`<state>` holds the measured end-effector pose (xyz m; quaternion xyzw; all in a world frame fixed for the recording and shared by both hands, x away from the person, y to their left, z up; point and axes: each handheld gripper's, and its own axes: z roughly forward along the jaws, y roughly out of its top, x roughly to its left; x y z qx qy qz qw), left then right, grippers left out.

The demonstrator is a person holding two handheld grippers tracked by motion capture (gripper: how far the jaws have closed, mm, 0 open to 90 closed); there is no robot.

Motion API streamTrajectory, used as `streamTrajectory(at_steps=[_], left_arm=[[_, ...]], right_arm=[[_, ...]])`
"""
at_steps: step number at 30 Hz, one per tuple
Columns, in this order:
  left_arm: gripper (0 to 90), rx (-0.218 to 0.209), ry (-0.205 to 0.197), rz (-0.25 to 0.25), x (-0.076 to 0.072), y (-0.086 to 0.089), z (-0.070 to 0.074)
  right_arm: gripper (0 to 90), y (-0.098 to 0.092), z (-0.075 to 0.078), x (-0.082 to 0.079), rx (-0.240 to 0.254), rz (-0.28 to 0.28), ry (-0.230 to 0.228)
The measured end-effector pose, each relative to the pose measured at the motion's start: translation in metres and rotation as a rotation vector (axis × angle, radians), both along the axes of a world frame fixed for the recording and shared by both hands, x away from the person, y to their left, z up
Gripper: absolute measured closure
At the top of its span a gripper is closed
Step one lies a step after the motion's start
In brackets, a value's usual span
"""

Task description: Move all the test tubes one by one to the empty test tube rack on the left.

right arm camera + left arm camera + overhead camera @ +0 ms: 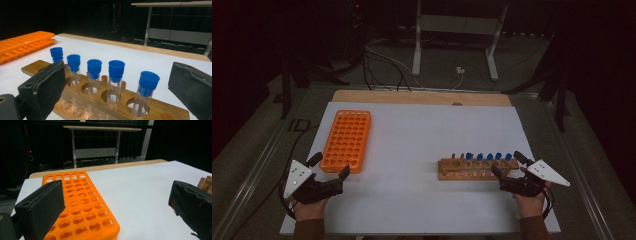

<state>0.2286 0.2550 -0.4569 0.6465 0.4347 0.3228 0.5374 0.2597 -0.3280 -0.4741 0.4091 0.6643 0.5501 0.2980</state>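
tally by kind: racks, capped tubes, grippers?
Orange rack: 1, its holes look empty
Wooden rack: 1
Blue-capped tubes: 5, all standing in the wooden rack
Grippers: 2, left gripper and right gripper, jaws open
Total: 9

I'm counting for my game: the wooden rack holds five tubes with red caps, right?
Not quite: the caps are blue, not red. The right gripper view shows five tubes with blue caps standing in the wooden rack.
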Motion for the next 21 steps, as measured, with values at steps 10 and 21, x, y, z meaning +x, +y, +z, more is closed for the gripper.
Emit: streamTrajectory(at_steps=[10, 21], left_arm=[[1.0, 0.016, 0.001, 0.009, 0.001, -0.001, -0.001], [1.0, 0.018, 0.004, 0.014, 0.000, -0.001, -0.002]], right_arm=[[1.2, -0.005, 0.011, -0.003, 0.010, -0.003, -0.022], [18.4, -0.020, 0.023, -0.008, -0.051, -0.021, 0.020]])
